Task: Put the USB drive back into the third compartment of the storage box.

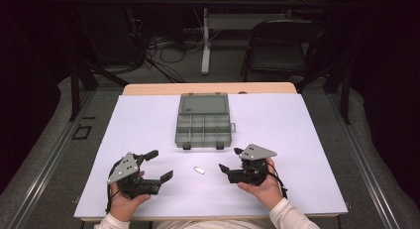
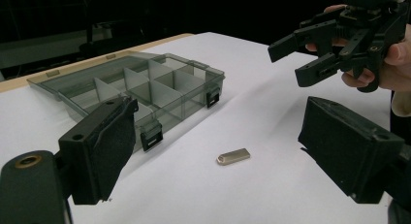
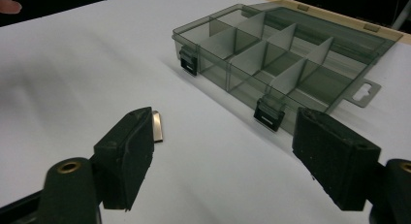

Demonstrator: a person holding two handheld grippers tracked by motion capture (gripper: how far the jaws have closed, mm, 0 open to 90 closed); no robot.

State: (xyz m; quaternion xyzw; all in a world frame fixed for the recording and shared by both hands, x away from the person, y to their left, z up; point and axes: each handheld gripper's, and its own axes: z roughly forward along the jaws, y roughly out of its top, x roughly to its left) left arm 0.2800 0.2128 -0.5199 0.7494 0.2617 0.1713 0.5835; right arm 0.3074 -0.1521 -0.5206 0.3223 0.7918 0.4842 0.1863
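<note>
2 grippers (image 1: pixel 157 164) (image 1: pixel 232 160) open, empty | USB stick (image 1: pixel 199 170) betw. | organizer box (image 1: pixel 203 121) lid up | no legible txt

Table (image 1: pixel 148 88), wood edge showing at far side, carrying white sheet (image 1: pixel 307 140). Lying on sheet: 1 open grey compartment box (image 1: pixel 203 121), ctr-far; 1 small metal USB stick (image 1: pixel 199 170) sitting near front, apart from box.

Smoky grey box (image 1: pixel 203 121), silver metal piece (image 1: pixel 199 170), white table (image 1: pixel 297 140)

metal piece (image 3: pixel 157 126) — half behind gripper jaw
</note>
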